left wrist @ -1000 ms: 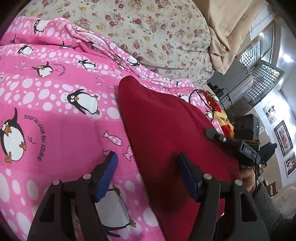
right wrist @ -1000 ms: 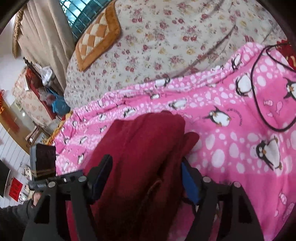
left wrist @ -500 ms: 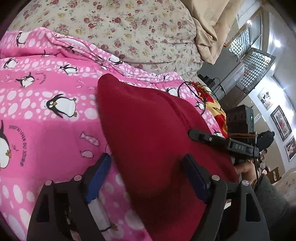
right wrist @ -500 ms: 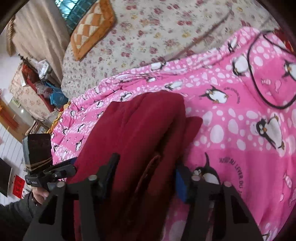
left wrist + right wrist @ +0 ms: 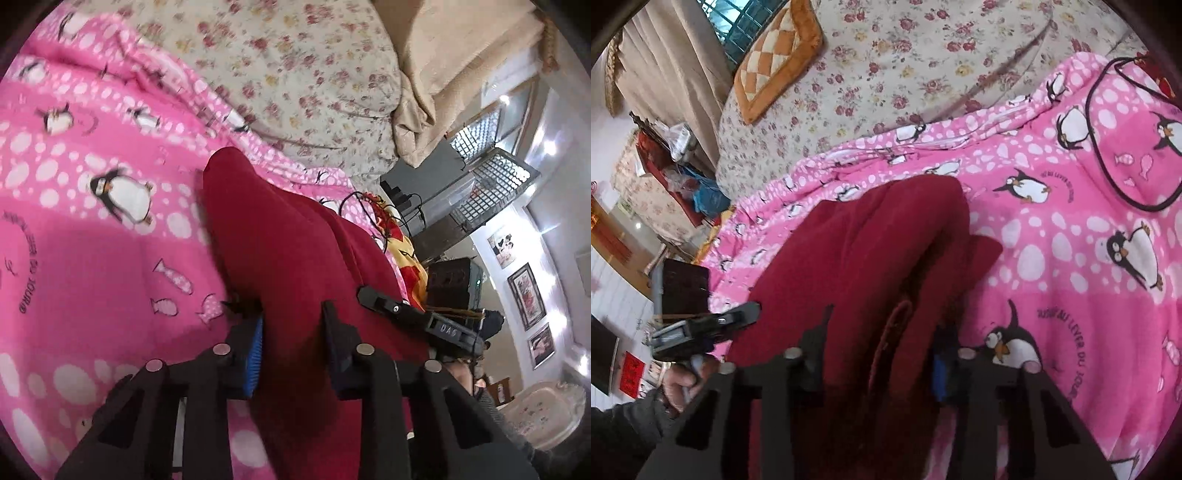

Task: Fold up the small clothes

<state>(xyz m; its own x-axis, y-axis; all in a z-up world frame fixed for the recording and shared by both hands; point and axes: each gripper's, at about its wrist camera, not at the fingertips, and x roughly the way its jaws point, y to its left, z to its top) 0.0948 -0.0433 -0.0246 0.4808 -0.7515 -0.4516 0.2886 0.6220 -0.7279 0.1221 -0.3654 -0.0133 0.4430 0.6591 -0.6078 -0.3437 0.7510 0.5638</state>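
Note:
A dark red garment [image 5: 280,236] lies on a pink penguin-print blanket [image 5: 92,258], stretching away from both grippers. My left gripper [image 5: 293,325] is shut on the garment's near left edge, with cloth bunched between the blue pads. In the right wrist view the same red garment [image 5: 864,251] shows folded layers. My right gripper [image 5: 882,332] is shut on its near right edge. Each gripper shows in the other's view: the right one [image 5: 417,317], the left one [image 5: 701,328].
A floral bedspread [image 5: 905,55] lies beyond the pink blanket [image 5: 1089,258]. An orange checked cushion [image 5: 775,59] rests on it. A black cable [image 5: 1108,147] loops on the blanket at right. Curtains, furniture and framed pictures stand past the bed's edges.
Both grippers moved in over the garment's near edge and closed on it. The left jaws, wide open a second ago, now pinch the red cloth; the right jaws narrowed likewise.

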